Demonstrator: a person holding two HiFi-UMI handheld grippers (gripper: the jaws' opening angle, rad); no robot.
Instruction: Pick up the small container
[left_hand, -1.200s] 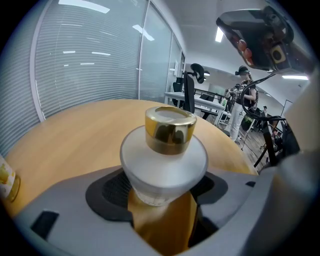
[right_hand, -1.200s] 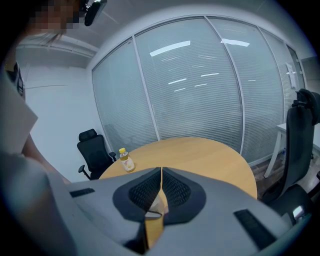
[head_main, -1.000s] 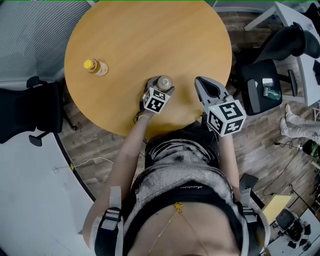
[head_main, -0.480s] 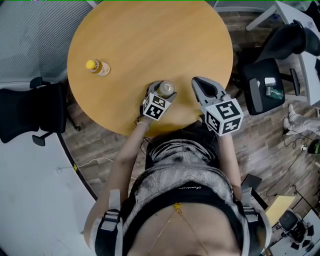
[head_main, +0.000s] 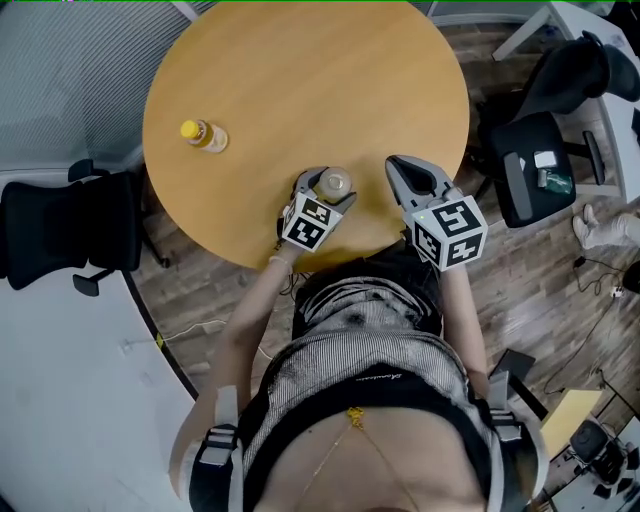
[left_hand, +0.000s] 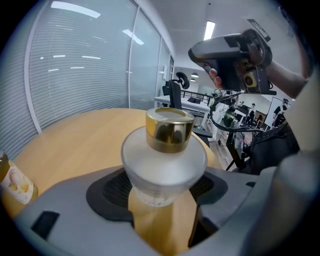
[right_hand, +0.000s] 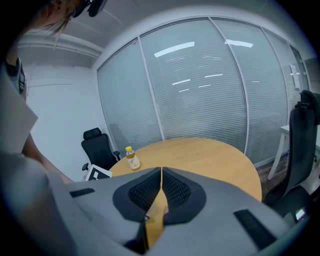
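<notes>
**Keep the pinch square and lift straight**

The left hand-held gripper (head_main: 322, 192) is pinching the small container (left_hand: 165, 161), a frosted jar with a gold cap (left_hand: 170, 130). In the left gripper view its narrow lower body sits between the two dark pads, while the wide shoulder bulges above them. In the head view the jar is at the near edge of the round desk (head_main: 300, 70), low and centre in the frame.

The hold is low on a top-heavy shape, so the jar could probably tip forward. The pinch is best kept firm and the jaws level, and the rise should be straight up with no wrist roll.

The right hand-held gripper (right_hand: 161, 175) is pressed together on nothing, lower right of the jar, and should stay clear. The yellow-capped bottle (head_main: 203, 135) stands well apart at upper left, out of the way.
</notes>
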